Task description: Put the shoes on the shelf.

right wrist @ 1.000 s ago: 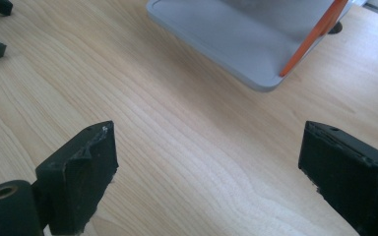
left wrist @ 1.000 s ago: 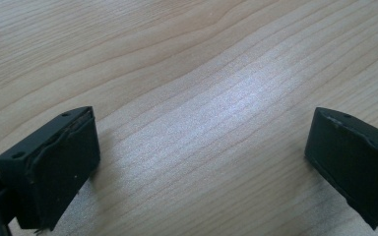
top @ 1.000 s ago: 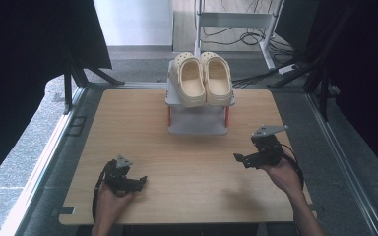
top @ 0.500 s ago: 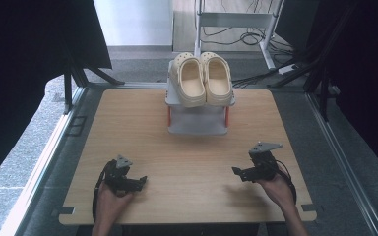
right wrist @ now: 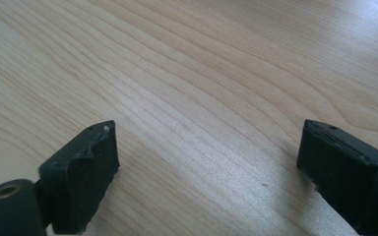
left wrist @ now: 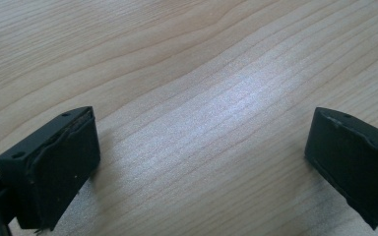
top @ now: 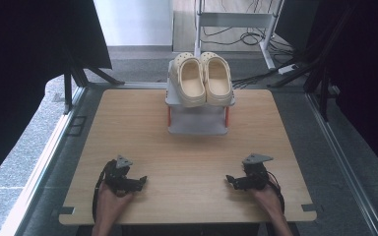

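A person's two hands rest low on a pale wooden table (top: 128, 128), each holding a black two-jaw gripper near the bottom edge of the frame. The left gripper (top: 139, 181) sits at lower left, the right gripper (top: 230, 179) at lower right, well apart, with a broad stretch of bare wood between them. Both gripper views show the jaws spread wide over plain wood grain (left wrist: 202, 123), pinching nothing. At upper centre, near the table's far edge, a pair of cream clogs (top: 201, 78) lies side by side on top of a small white rack (top: 197, 127) with red posts. Open board runs between rack and grippers, and to either side of the rack
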{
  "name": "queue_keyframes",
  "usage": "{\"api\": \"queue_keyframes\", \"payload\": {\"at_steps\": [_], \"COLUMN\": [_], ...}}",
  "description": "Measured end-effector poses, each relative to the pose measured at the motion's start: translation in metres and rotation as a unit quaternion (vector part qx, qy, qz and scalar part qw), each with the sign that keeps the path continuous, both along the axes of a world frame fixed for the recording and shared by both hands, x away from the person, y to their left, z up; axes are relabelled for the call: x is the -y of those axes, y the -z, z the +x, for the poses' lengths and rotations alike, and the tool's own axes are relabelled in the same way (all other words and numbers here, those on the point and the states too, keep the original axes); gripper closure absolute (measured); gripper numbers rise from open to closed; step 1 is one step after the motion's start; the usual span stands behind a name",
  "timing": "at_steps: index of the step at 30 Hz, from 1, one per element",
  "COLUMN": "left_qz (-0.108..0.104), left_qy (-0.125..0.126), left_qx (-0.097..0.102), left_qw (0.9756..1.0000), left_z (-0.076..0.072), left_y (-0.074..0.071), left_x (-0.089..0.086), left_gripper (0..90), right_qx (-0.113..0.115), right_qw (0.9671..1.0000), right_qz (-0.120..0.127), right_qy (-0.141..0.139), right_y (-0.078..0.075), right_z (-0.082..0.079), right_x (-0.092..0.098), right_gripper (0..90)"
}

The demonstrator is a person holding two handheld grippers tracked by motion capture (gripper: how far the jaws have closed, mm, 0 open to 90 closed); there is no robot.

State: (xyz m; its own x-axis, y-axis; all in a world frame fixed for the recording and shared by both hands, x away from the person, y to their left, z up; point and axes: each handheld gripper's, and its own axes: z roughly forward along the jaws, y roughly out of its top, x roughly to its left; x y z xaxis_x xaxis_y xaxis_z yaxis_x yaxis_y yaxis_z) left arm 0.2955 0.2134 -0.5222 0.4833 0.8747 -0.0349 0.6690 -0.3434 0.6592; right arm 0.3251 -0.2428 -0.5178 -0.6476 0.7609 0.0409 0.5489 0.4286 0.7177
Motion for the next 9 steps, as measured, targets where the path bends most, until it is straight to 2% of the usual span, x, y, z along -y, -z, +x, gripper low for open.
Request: {"api": "queue_keyframes", "payload": {"at_steps": [3,9], "left_qz": [0.0,0.0], "left_qy": [0.0,0.0], "left_qx": [0.0,0.0], "left_qw": [1.0,1.0], "left_z": [0.0,-0.0001], "left_y": [0.0,0.0], "left_x": [0.0,0.0001], "left_gripper": [0.0,0.0], "right_qx": [0.007,0.007], "right_qw": [0.9998,0.9998], "right_qz": [-0.016,-0.016], "right_qy": [-0.002,0.0], "right_y": [0.0005,0.0008], "right_z": [-0.0012,-0.0021], "right_x": [-0.0028,-0.0031], "right_gripper": [8.3,8.4]}}
